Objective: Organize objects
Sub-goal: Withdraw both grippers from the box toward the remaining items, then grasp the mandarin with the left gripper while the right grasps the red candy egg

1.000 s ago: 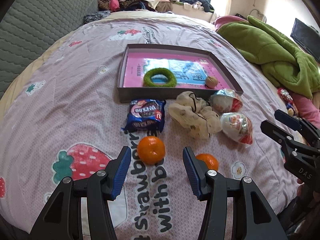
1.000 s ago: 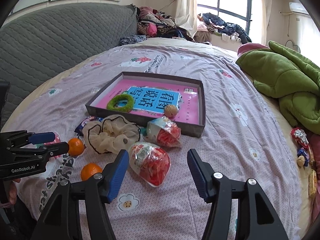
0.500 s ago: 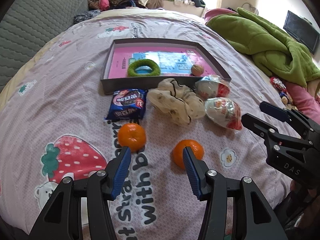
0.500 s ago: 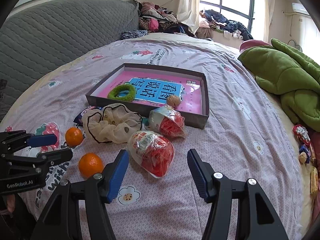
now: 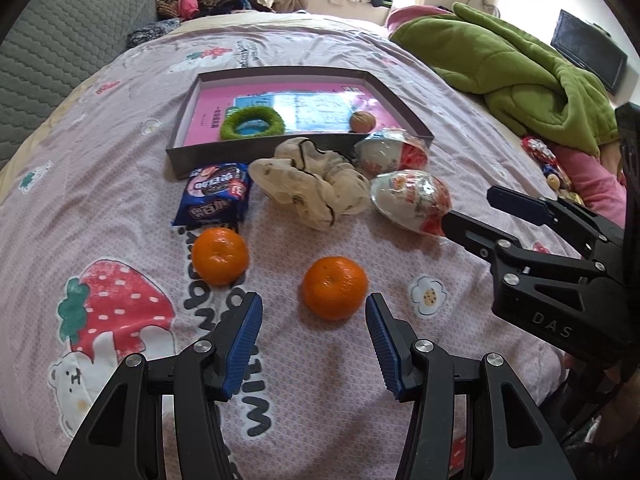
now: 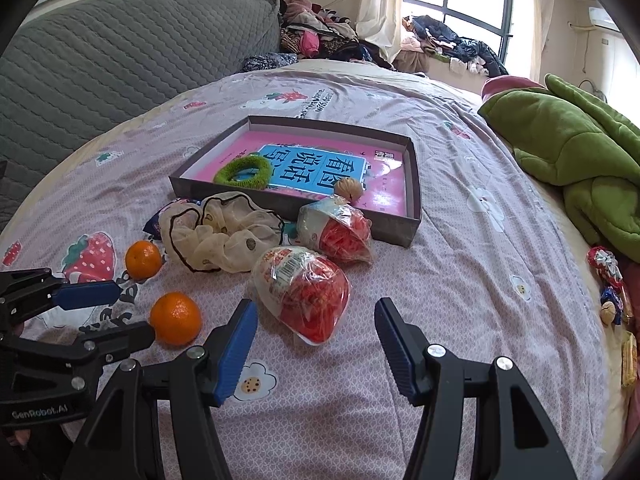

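Two tangerines lie on the bedspread. My left gripper (image 5: 314, 314) is open, its blue pads just short of the nearer tangerine (image 5: 334, 287); the other tangerine (image 5: 220, 255) sits to its left. My right gripper (image 6: 316, 320) is open, with the nearer wrapped egg-shaped snack (image 6: 304, 292) just ahead between its fingertips, not touched. A second wrapped egg (image 6: 336, 230), a cream scrunchie (image 6: 216, 234) and a blue cookie packet (image 5: 214, 194) lie before a shallow grey box (image 6: 414, 200). The box holds a pink book, a green scrunchie (image 6: 242, 172) and a walnut (image 6: 349, 189).
A green blanket (image 6: 580, 168) is heaped at the right. Small wrapped sweets (image 6: 606, 268) lie by the bed's right edge. A grey quilted headboard (image 6: 100, 64) rises at the left, and piled clothes (image 6: 320, 40) sit at the far end.
The left gripper has shifted to the right, from the left tangerine to the right one, which now lies in front of its open fingers. The right gripper has hardly moved.
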Action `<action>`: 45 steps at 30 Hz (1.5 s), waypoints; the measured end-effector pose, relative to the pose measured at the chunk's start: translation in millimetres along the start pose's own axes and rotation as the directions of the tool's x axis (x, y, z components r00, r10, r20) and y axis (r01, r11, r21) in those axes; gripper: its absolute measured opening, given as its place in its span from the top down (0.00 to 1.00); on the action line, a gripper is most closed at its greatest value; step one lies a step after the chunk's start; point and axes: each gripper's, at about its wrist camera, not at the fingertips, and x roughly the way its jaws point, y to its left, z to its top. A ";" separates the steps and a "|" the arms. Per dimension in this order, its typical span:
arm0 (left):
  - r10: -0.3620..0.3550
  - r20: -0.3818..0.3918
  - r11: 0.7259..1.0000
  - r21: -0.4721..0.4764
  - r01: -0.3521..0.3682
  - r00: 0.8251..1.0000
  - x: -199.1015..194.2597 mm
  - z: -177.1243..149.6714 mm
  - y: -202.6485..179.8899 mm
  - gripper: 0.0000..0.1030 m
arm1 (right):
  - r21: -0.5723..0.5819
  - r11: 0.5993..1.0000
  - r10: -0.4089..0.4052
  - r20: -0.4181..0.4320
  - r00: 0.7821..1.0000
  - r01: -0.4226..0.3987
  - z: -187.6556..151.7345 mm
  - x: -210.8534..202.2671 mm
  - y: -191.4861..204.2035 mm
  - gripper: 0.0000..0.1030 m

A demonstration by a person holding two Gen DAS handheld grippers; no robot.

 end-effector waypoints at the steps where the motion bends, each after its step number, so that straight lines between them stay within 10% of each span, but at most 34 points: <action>1: 0.000 -0.001 1.000 0.003 0.000 1.000 0.4 -0.1 -1.1 0.46 | 0.000 1.000 0.001 -0.001 1.000 -0.001 0.0 0.3 -0.2 0.41; 45: 0.010 -0.030 1.000 -0.013 -0.011 0.999 29.9 4.7 -9.4 0.46 | -0.130 0.991 -0.002 -0.012 1.000 0.000 3.0 46.3 11.9 0.41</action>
